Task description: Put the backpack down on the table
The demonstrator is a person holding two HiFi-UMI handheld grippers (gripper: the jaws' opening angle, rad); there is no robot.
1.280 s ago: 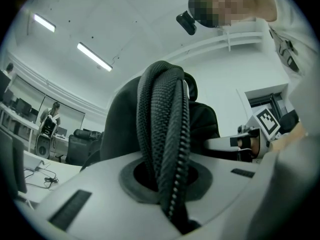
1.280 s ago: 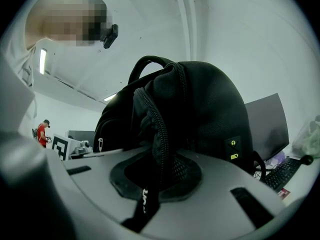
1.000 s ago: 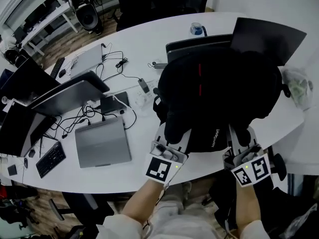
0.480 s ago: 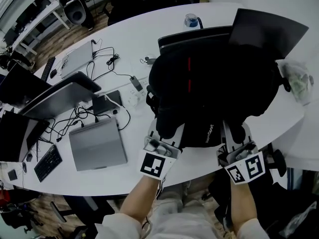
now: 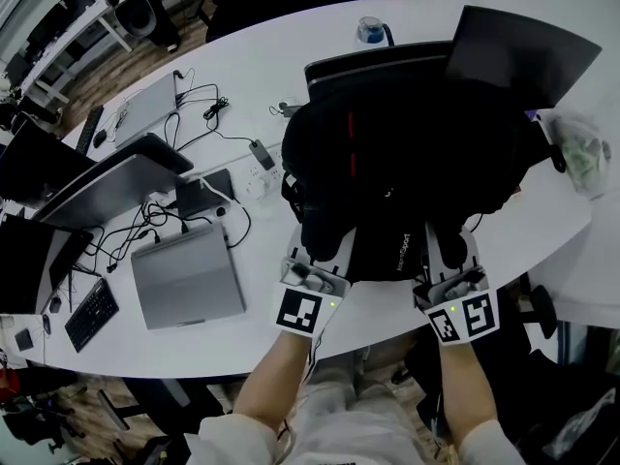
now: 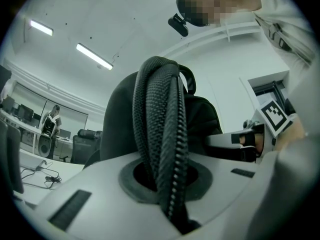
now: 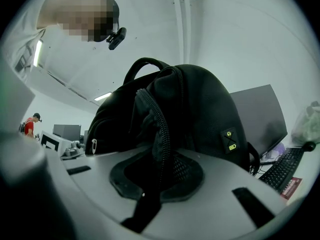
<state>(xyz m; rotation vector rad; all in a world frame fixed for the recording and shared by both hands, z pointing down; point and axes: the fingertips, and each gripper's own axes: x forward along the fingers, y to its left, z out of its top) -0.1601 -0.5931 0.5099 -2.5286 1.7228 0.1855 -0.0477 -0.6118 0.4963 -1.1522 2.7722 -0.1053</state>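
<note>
At left, on white table (image 5: 271, 61): closed grey laptop (image 5: 189, 277). Next, left gripper (image 5: 325, 250), jaws pinched tight on ribbed strap (image 6: 160, 144). Centre: black backpack (image 5: 417, 143), over table's near edge, contact with tabletop unclear. Then right gripper (image 5: 452, 247), jaws clamped on zippered strap (image 7: 161, 129).

A bulky black backpack (image 5: 417, 153) (two red stripes) looms over the white table (image 5: 291, 56) near its edge.
</note>
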